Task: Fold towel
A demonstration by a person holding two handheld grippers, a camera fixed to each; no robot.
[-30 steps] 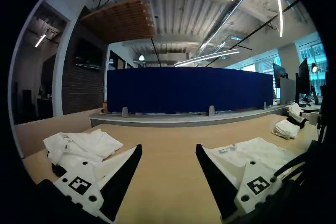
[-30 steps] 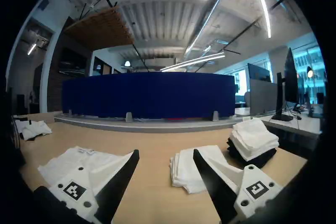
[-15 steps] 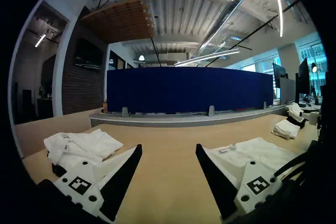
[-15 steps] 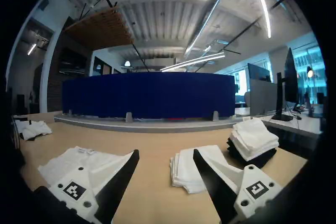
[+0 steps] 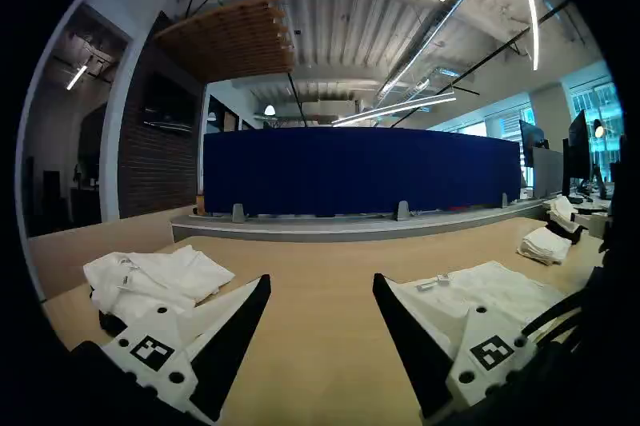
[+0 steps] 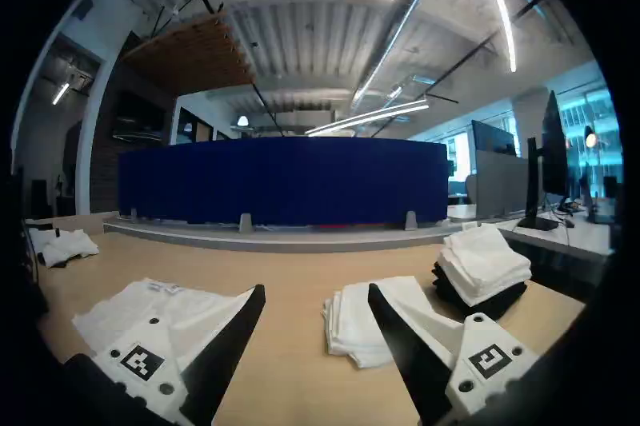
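A white towel (image 5: 488, 286) lies spread flat on the wooden table, behind the right finger in the left gripper view; the same towel (image 6: 152, 306) sits behind the left finger in the right gripper view. My left gripper (image 5: 322, 286) rests low over the table, open, with bare tabletop between its fingers. My right gripper (image 6: 316, 294) is also open and holds nothing. A folded white towel (image 6: 360, 322) lies just behind its right finger.
A crumpled white towel pile (image 5: 152, 278) lies at the left. A stack of folded towels on a dark base (image 6: 484, 266) stands at the right. A blue divider panel (image 5: 360, 170) closes the table's far edge. Monitors (image 6: 552, 162) stand to the right.
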